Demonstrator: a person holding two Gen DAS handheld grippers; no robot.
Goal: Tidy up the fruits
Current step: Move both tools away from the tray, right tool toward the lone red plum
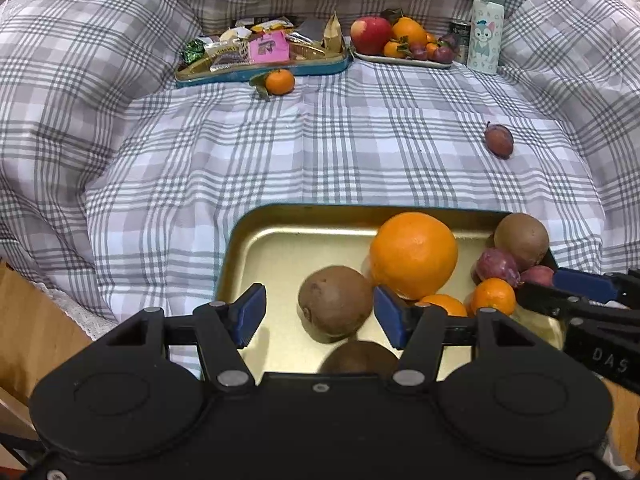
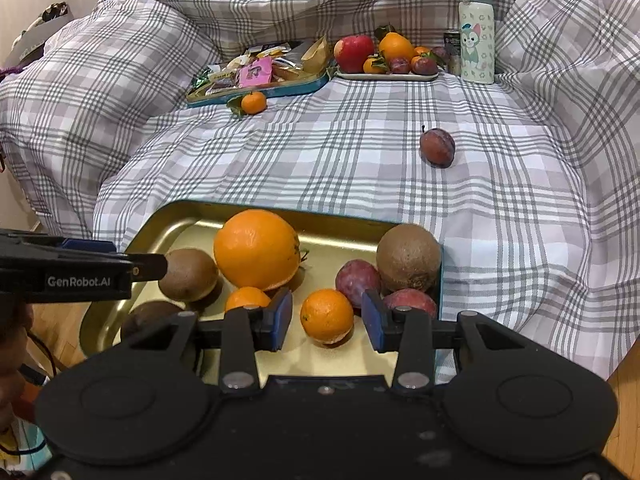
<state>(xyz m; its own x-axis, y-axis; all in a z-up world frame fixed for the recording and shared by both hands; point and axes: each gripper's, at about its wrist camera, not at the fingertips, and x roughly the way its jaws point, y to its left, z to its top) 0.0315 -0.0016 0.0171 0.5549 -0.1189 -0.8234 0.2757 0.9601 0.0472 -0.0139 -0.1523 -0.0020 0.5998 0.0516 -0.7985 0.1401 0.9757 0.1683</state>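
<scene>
On the far left of the grey plaid cloth (image 2: 328, 152), a teal-rimmed tin of wrapped snacks (image 2: 256, 80) sits with a small loose mandarin with a leaf (image 2: 253, 102) just in front of it, outside any tray. Nearer, the shallow gold metal tray (image 1: 256, 248) holds the gathered fruit. The left gripper (image 1: 318, 312) hovers over the tray's left part with its jaws wide apart and empty, a brown fuzzy kiwi (image 1: 335, 300) lying between and just beyond them. Right of that kiwi sits a large round orange (image 2: 257, 249), then a small orange mandarin (image 2: 327, 315), which lies straight ahead between the spread, empty jaws of the right gripper (image 2: 327, 322). Two reddish plums and a second kiwi (image 2: 408, 257) crowd the tray's right corner.

Further right, a dark purple plum with a stem (image 2: 437, 147) lies alone on the cloth, well beyond the tray and ahead-right of the right gripper. Being roundish, it has no long axis that matters. The right gripper looks the nearer one to fetch it; the loose mandarin falls more to the left gripper's side. A pale plate of apple and citrus (image 2: 386, 76) stands at the back beside a cartoon-cat bottle (image 2: 476, 40).
</scene>
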